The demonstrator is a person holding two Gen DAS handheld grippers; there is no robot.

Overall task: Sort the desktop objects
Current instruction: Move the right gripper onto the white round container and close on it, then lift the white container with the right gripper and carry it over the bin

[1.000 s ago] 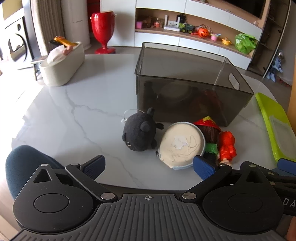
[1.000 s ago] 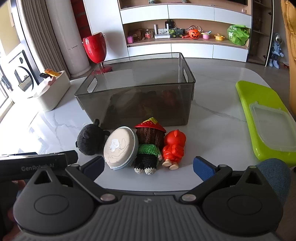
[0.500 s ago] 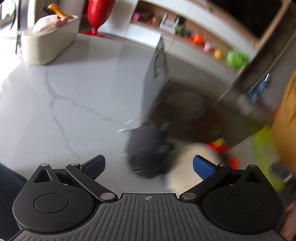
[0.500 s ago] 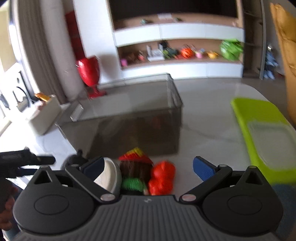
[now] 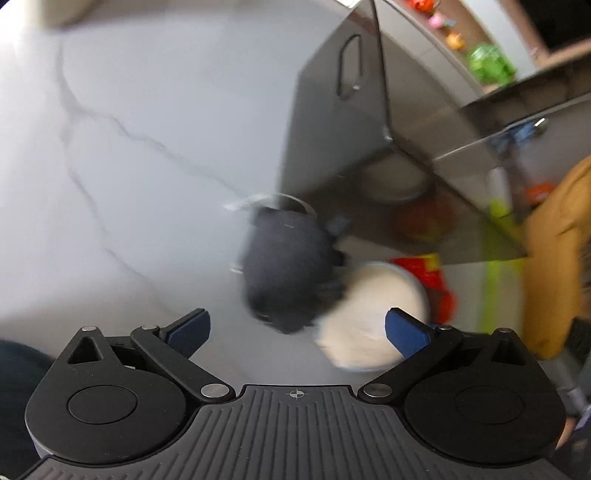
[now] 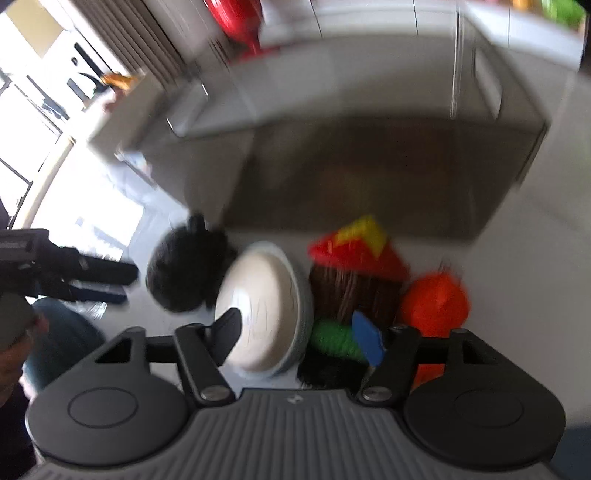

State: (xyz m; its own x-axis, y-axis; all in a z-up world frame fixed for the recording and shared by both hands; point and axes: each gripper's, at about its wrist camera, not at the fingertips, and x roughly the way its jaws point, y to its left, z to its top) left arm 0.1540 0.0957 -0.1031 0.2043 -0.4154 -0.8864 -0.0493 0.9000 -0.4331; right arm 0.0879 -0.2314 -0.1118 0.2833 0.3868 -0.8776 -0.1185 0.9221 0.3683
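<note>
A black plush [image 5: 291,269] lies on the marble table [image 5: 129,184] beside a round cream disc with a pale blue rim [image 5: 373,317], both in front of a smoky clear bin [image 5: 332,147]. My left gripper [image 5: 297,330] is open, just short of the plush. In the right wrist view the plush [image 6: 184,273], disc [image 6: 264,306], a knitted doll with a red hat [image 6: 354,273] and an orange figure [image 6: 436,302] stand in a row before the bin [image 6: 369,177]. My right gripper [image 6: 301,332] is open, its fingers spanning the disc and the doll. Both views are blurred.
The left gripper [image 6: 66,273] shows at the left of the right wrist view. A red vase [image 6: 236,18] and a white box [image 6: 122,107] stand behind. A green strip [image 5: 495,280] lies right of the bin. Shelves with small toys [image 5: 487,62] lie beyond.
Both grippers have moved forward and down toward the row of toys. The right gripper's fingers have narrowed and now straddle the disc and doll. The toys have not moved.
</note>
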